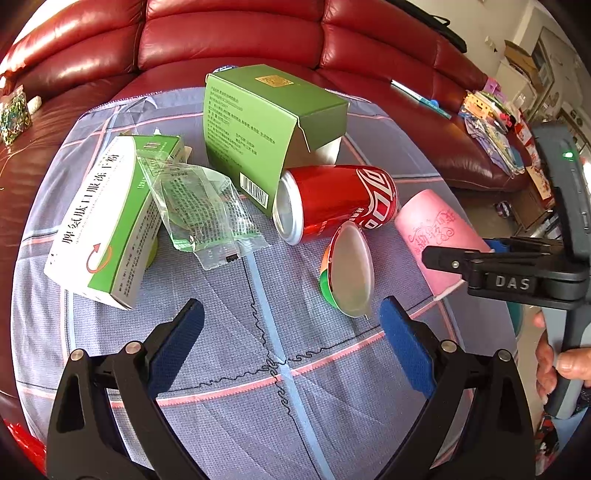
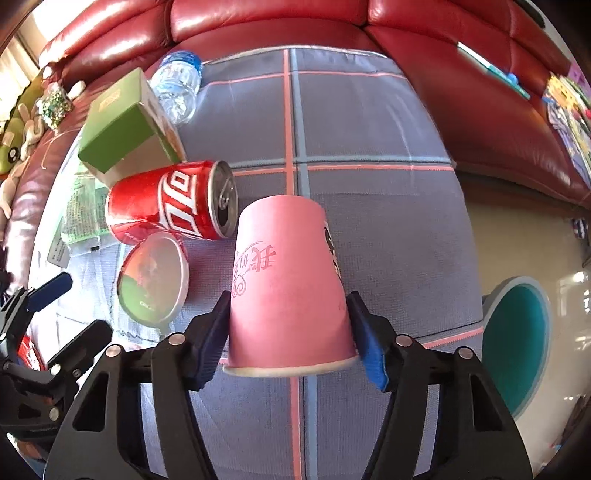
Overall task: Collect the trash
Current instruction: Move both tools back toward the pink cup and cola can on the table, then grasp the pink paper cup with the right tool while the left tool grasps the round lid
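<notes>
On the checked cloth [image 2: 369,129] that covers the desk in front of the red leather sofa [image 1: 229,33], the trash lies in a loose cluster. A pink paper cup [image 2: 288,288] lies on its side at the near right edge of the pile, its rim towards the right wrist camera. The right gripper [image 2: 291,332] has its blue-padded fingers [image 2: 212,339] closed against the cup's two flanks just above the rim, so the cup is clamped. It rests on the cloth and is not lifted yet.

The left gripper [image 1: 291,343] hangs over bare cloth with its fingers spread wide and nothing between them. Just beyond it lies a small green pudding cup [image 1: 347,269] on its side, its clear lid facing the camera. Behind that a red cola can [image 1: 332,201] lies on its side, touching a large green carton [image 1: 258,125]. Left of these sit a white-and-green medicine box [image 1: 103,221] and a crumpled clear wrapper [image 1: 199,210]. A plastic water bottle [image 2: 177,85] lies at the far edge.

The step in hand looks like the pick-up of the paper cup. Next, I judge, it needs a gentle straight lift, since thin paper walls buckle under a hard squeeze, and then a carry to a bin. A teal round thing [image 2: 517,343] shows below the desk edge on the right. Whether it is a bin, I cannot tell.
</notes>
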{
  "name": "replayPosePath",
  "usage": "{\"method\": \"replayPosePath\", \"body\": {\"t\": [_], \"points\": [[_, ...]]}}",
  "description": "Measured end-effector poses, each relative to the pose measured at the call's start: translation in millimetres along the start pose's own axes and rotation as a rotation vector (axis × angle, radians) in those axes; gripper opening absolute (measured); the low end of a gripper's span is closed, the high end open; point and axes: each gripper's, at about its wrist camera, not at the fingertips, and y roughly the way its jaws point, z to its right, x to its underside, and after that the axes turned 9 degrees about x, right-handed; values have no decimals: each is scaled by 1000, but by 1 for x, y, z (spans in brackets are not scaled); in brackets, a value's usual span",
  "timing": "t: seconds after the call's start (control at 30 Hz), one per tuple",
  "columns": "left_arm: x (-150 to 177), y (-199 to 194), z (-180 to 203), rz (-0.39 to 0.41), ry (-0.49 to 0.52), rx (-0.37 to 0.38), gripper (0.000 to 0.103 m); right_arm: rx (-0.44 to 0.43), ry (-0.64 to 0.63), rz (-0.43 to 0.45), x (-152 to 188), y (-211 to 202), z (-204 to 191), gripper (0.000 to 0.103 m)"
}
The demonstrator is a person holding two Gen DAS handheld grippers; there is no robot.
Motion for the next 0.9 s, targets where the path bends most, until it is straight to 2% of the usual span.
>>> {"method": "replayPosePath", "body": {"t": [0.27,0.3,0.33,0.4,0.47,0.5,0.77,0.8,0.83,0.87,0.9], "points": [[-3,8,5,-8,6,15,92,-14,45,20,8,-12,17,62],[-3,9,7,-9,10,16,89,-15,47,20,8,-12,18,62],[-4,11,10,-12,17,15,85,-18,51,20,10,-12,20,62],[-4,16,15,-28,28,13,63,-25,59,18,11,-12,23,62],[-5,22,17,-50,27,19,47,-33,70,15,14,-11,27,62],[-5,25,18,-59,25,17,42,-37,74,15,15,-11,29,62],[-10,45,25,-86,34,-15,40,-46,88,19,24,-12,40,63],[-9,46,26,-84,36,-10,23,-48,91,19,25,-13,42,63],[-9,47,27,-87,37,-7,14,-50,95,20,26,-13,44,63],[-8,48,28,-93,39,-3,6,-50,97,20,27,-13,45,63],[-7,47,29,-87,42,-1,6,-52,101,21,29,-14,47,63]]}}
